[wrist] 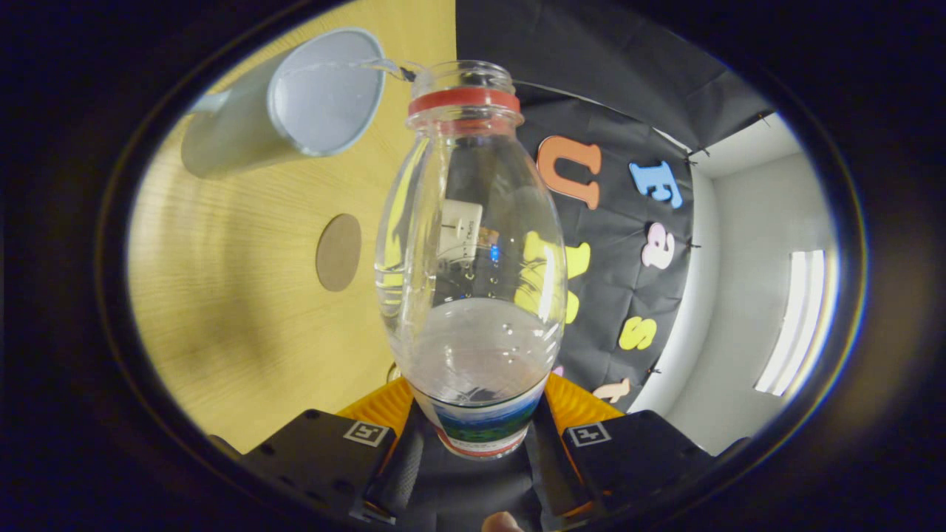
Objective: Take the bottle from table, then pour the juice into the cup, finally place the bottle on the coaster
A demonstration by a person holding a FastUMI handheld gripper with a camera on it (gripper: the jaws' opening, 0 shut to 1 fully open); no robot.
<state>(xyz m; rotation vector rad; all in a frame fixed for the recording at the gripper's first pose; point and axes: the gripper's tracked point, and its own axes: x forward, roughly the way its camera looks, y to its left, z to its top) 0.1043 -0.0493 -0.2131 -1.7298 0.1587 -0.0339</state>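
Gripper (480, 443) clamped on bottle (470, 258) base, both fingers pressing; bottle tipped ahead, thin stream running from its mouth into cup (295, 103); coaster (338, 252) on table (222, 295) beside.

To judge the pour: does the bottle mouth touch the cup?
Apart. The gripper view shows the bottle mouth beside the cup rim, liquid bridging the gap.

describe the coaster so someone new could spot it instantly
Start at the wooden table. The gripper is shut on the clear bottle, which is tipped toward the pale cup beyond the fingers. The coaster lies on the table between the cup and the fingers, beside the bottle: a flat brown disc, bare, darker than the wood, the only low round thing there.
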